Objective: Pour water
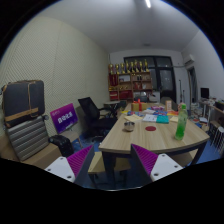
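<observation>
Wooden table (150,137) bears green bottle (181,124); hand-held gripper (113,160) fingers apart.

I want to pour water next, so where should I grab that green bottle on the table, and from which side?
Take the green bottle around its straight middle body, coming in level from the tool's side of the wooden table. It stands upright near the table's right edge, well beyond the open fingers, and its round upright sides suit a pinch across the width. Small items sit left of it, so approach straight on.
</observation>
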`<state>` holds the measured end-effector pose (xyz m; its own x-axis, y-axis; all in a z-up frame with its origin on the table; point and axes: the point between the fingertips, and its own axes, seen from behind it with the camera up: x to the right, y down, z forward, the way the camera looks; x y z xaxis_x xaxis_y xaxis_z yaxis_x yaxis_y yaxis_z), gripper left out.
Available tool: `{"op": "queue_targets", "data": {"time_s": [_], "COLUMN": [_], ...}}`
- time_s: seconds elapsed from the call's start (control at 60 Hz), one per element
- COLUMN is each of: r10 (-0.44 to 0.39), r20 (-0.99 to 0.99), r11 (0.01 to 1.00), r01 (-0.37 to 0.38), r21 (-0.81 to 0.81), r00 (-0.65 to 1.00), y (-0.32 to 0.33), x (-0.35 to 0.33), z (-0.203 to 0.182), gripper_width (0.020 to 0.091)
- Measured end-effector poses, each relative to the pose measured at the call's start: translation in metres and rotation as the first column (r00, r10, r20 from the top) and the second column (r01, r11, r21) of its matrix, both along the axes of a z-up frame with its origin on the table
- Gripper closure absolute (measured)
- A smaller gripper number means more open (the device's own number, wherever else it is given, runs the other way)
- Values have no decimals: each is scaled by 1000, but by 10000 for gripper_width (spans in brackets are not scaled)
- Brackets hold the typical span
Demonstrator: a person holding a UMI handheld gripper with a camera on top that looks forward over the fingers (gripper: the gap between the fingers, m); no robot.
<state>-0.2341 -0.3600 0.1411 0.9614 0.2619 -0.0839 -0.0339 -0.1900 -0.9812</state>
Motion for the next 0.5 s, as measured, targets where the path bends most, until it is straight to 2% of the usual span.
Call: {"op": "queue_targets", "data": {"time_s": [0.25, 0.317, 0.5], "r10": [-39, -63, -201], "r20": [15, 40, 128], "r11": [999, 997, 975], "r01": [38, 62, 186], "r21": [33, 47, 119], "r00": [999, 997, 971], "y": [16, 33, 92], "x": [27, 56, 166], "z": [-1, -2, -11], "gripper_width": [297, 300, 301]}}
